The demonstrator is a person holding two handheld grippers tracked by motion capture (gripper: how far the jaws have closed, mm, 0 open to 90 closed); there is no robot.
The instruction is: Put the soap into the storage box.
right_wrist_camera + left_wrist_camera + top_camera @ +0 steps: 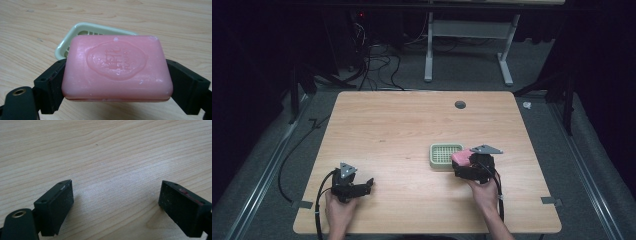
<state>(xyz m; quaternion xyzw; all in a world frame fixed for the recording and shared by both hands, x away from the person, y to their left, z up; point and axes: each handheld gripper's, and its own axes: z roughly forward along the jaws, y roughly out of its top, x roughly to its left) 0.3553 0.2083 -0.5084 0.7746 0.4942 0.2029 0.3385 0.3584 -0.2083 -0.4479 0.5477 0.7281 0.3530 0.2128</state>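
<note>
Soap dish: a pale green soap dish [445,155] with a slotted grid floor sat on the wooden table [402,130], right of centre; in the high view its grid looked bare, with nothing lying in it
Soap: a pink bar of soap [117,68], with an embossed oval stamp on its top face, was held flat between the jaws of the right gripper; in the high view the soap [461,158] was at the dish's right edge, and whether it touched the rim could not be told
Soap and dish, right gripper view: the dish [75,35] lay behind the bar, its near part hidden by it
Right gripper: the right gripper [464,167] was held in the person's right hand [484,192] just right of the dish; its jaws stood wide, both pads pressed on the short ends of the bar
Left gripper: the left gripper [367,186] lay low near the table's front left, held in the left hand [339,210], well apart from dish and soap; its jaws stood wide apart with bare wood between them, gripping nothing
Table: a small dark round hole [460,104] sat near its far edge
</note>
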